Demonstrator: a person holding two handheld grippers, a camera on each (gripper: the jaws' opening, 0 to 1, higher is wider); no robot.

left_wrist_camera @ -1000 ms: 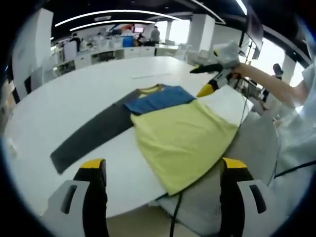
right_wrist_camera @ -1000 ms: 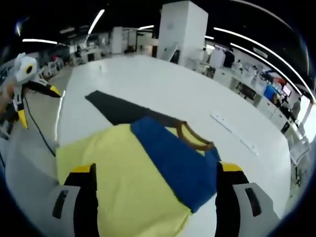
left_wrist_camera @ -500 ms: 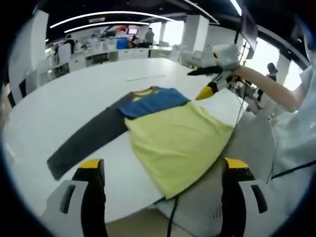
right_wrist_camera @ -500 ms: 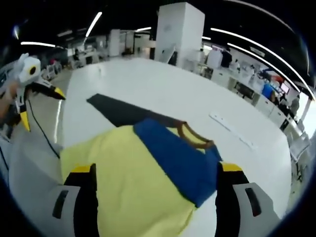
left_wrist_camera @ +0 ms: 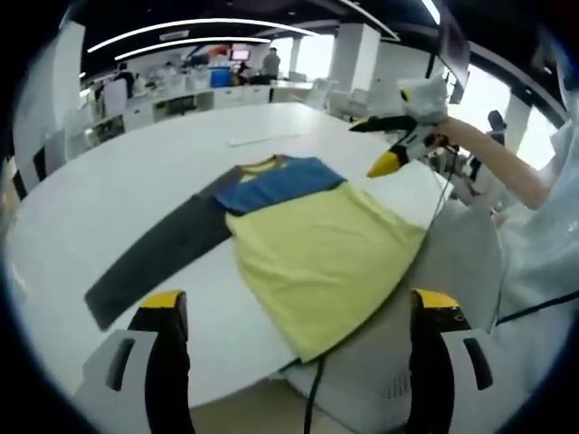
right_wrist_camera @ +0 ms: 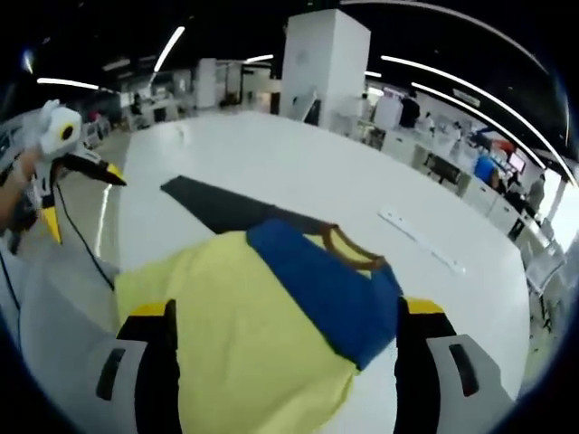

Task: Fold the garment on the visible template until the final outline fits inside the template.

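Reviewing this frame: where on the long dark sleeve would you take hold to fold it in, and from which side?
Probably the cuff end of the dark sleeve. It lies flat and straight on the white table, stretched away from the yellow shirt body, so the free end carries over best. Come from the table edge nearest the open left gripper, sliding one jaw under the cuff. The right gripper hovers open over the body.

The left gripper view looks from off the table's (left_wrist_camera: 109,181) near edge, across the shirt (left_wrist_camera: 308,244) from its hem side, with the right hand-held gripper (left_wrist_camera: 387,145) far right beyond it. The right gripper view sits closer, low over the shirt (right_wrist_camera: 271,316), facing along the table (right_wrist_camera: 298,172) toward a white pillar (right_wrist_camera: 324,54), with the left hand-held gripper (right_wrist_camera: 68,190) at its left. Both views share the shirt, its dark sleeve (left_wrist_camera: 154,258) and the white tabletop.
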